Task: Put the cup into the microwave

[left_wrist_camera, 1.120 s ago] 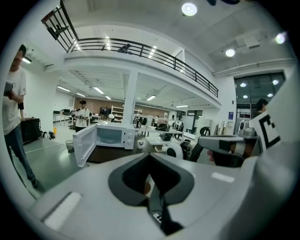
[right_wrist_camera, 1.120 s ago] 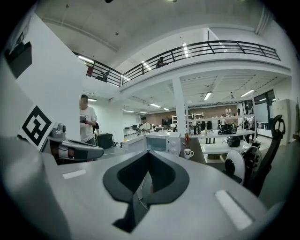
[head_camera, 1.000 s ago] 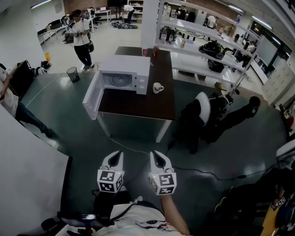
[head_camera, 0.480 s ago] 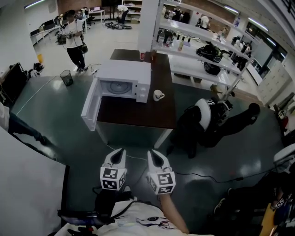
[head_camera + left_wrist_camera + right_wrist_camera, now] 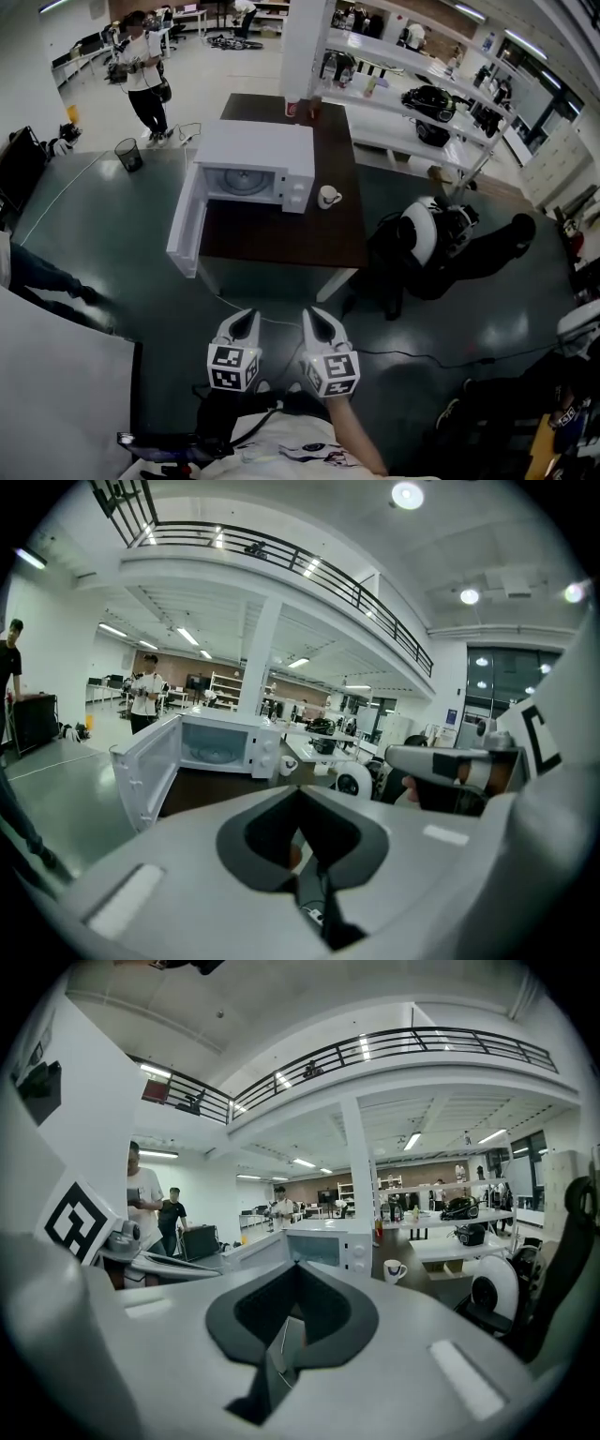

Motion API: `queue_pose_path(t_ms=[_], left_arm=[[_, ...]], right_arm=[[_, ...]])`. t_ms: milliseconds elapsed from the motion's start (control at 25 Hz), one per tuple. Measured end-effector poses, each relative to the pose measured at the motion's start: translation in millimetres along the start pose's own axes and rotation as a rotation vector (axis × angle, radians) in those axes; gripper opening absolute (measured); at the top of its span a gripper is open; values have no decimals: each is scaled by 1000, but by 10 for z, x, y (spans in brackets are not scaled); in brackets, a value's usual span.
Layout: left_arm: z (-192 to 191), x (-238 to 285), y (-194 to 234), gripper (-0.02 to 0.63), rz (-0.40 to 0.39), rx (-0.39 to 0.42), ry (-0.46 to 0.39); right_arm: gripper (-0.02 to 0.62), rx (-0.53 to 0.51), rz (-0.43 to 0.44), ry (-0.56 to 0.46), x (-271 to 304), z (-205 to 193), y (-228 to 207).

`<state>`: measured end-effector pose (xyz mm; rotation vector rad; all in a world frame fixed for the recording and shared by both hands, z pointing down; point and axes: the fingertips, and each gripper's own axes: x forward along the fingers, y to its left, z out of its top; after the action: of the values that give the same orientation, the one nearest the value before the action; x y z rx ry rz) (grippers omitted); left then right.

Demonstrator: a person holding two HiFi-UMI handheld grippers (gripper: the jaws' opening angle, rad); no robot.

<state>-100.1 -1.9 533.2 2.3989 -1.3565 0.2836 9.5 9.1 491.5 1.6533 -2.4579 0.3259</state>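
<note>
In the head view I see my left gripper (image 5: 242,326) and right gripper (image 5: 319,325) side by side over the floor, short of the bench's (image 5: 281,234) front edge. The cup (image 5: 328,196) stands by the bench's right edge, just beside the microwave (image 5: 258,155). The microwave's door (image 5: 186,230) is wide open. The cup is well apart from both grippers.

In the left gripper view the jaws are closed together with nothing in them. The cup (image 5: 288,765) is far ahead.

In the right gripper view the jaws are closed and empty too. The cup (image 5: 395,1269) is far ahead, a bit to the right.
</note>
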Motion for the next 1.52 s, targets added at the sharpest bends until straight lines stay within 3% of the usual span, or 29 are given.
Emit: queue_pose_path(t_ms=[280,600,840,1120,1520], left_arm=[[49,302,146,-2,17,-19,16],[464,756,335,-2,90,9,-13],[645,1192,323,-2,120,20,-35],[888,1506,232,-2,105,48,-41],[955,1825,324,-2,59,55,-19]], right_arm=[[2,6,31,29,369,-25,-175],[2,5,114,-18,893,307,-436],[2,0,111,-28,1089,322,-853],[2,20,96,-42,1219,404,-1225],[2,-15,116,-17,1517,431,-1207]])
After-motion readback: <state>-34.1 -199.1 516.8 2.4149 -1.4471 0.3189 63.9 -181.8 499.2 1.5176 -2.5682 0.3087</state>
